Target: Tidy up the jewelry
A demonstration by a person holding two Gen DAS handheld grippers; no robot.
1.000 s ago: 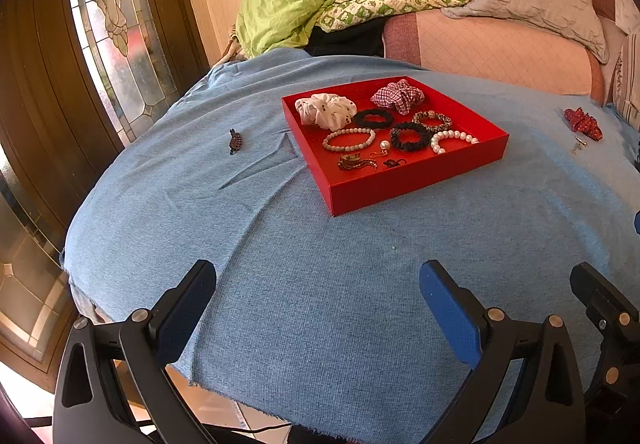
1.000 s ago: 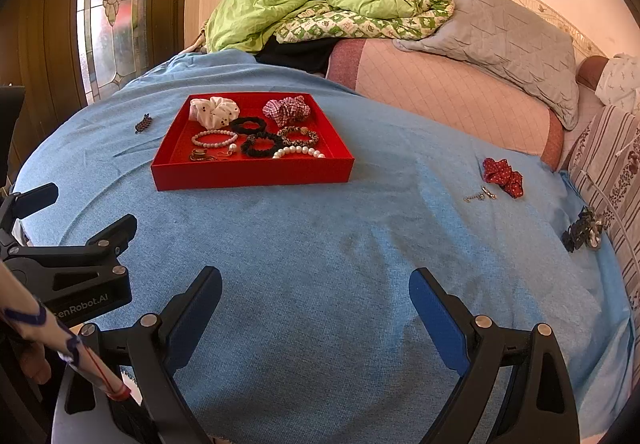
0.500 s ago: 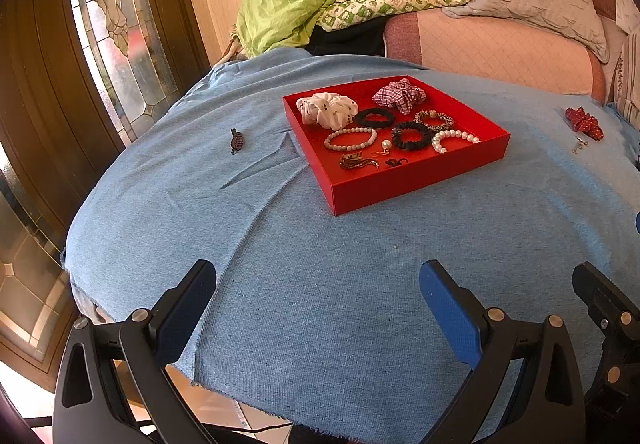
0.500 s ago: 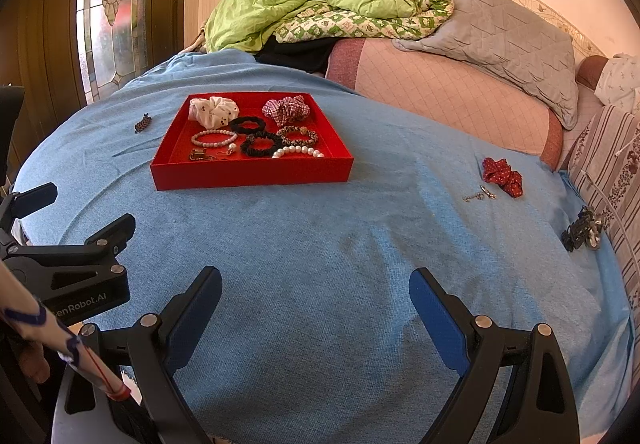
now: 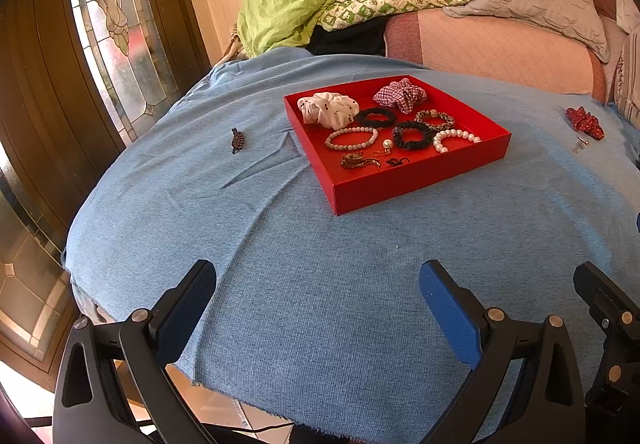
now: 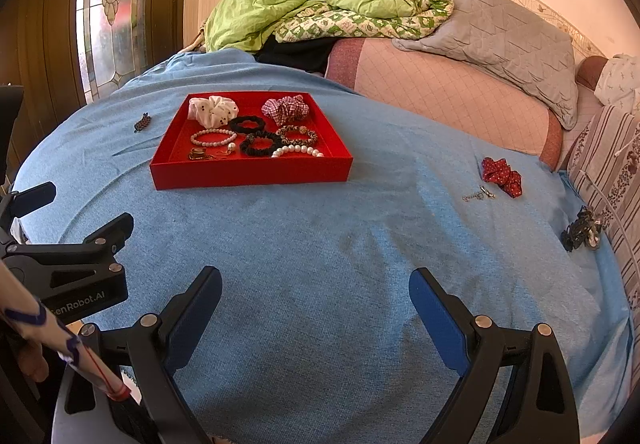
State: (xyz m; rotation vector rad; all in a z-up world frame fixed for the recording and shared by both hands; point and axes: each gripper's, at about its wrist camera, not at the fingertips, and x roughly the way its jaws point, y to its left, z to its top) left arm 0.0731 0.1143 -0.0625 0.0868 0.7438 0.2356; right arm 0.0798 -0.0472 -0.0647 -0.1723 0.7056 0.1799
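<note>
Red tray upper left of right-wrist frame, mostly filled: scrunchies, bracelets, brooch. Left outside on blue cloth: dark clip, red scrunchie, small chain, dark tangle. Left gripper and right gripper both wide open, empty, well short of tray.

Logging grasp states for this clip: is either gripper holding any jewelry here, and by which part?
Nothing is held. The left gripper and right gripper are both open over bare blue cloth, well short of the red tray.
</note>
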